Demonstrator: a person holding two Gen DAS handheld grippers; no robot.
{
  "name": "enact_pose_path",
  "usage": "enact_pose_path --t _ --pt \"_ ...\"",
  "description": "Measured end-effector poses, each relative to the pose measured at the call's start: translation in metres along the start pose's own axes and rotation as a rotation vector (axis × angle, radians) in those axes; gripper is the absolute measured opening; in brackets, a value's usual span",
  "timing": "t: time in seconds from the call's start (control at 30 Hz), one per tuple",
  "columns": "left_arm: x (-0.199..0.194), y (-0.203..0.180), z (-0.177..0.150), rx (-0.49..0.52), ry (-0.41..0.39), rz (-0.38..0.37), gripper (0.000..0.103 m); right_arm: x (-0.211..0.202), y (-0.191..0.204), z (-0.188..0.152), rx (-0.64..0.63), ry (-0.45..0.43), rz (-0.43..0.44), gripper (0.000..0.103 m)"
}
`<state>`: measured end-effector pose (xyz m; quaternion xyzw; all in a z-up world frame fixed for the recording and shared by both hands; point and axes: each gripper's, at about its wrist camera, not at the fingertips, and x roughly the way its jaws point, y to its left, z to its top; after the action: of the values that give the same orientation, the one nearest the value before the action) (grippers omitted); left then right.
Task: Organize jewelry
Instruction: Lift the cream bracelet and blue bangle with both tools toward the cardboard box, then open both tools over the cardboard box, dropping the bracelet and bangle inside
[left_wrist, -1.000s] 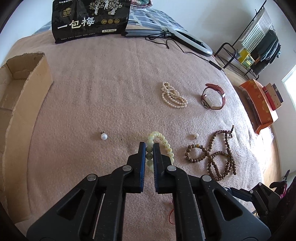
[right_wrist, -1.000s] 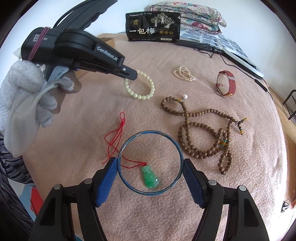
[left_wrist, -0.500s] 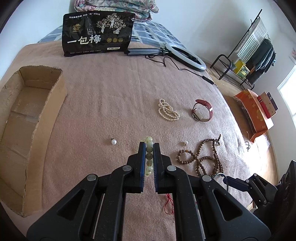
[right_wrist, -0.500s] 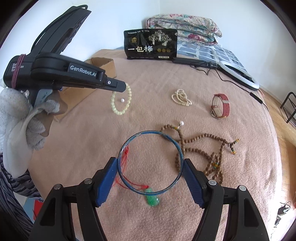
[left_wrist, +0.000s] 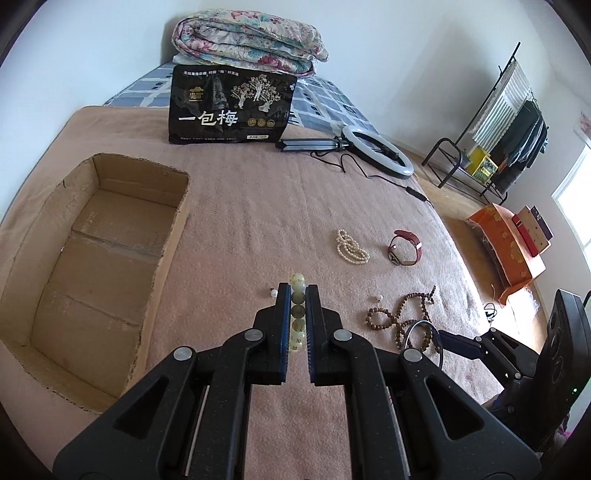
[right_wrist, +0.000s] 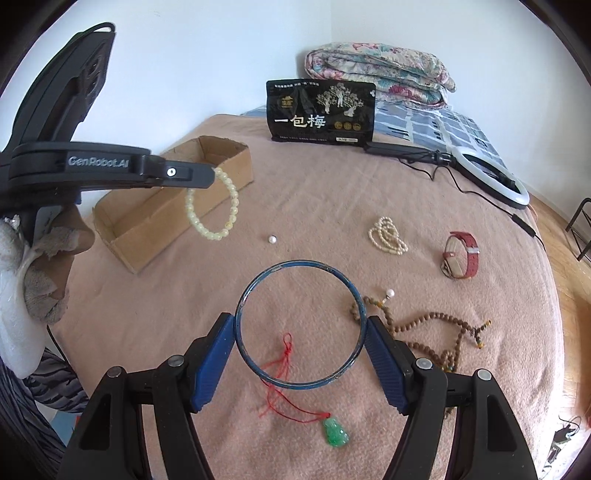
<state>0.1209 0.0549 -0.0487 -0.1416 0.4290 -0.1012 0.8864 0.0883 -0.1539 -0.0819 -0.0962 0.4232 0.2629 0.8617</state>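
Both tongs carry a piece: left tongs (left_wrist: 296, 291) pinch the pale bead bracelet (right_wrist: 213, 206) left of frame centre, near the cardboard box (right_wrist: 177, 214); right tongs (right_wrist: 301, 341) clasp the blue bangle (right_wrist: 301, 271) mid-frame, probably bound there too.

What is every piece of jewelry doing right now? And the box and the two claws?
Left claw: shut on pale bead bracelet, lifted.
Right claw: shut on blue bangle, lifted.
Cardboard box: open, nothing inside.
Jade pendant: lying on blanket.
Red watch: strap closed, on its side.
Wooden bead string: lying loose.
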Motion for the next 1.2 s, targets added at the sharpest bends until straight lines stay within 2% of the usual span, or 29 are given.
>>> enact_pose_path --t 0.7,0.9,1.2 --pt "-0.079 0.087 0.009 -0.135 -0.129 0.089 0.005 0.017 0.046 0.059 -0.021 -0.032 0.068 0.073" --pt "-0.097 0.110 0.003 -0.149 -0.135 0.139 0.005 0.025 0.065 0.087 -0.039 -0.043 0.101 0.073" --pt "-0.106 0.145 -0.010 -0.185 -0.139 0.197 0.005 0.060 0.097 0.118 -0.095 -0.033 0.120 0.073"
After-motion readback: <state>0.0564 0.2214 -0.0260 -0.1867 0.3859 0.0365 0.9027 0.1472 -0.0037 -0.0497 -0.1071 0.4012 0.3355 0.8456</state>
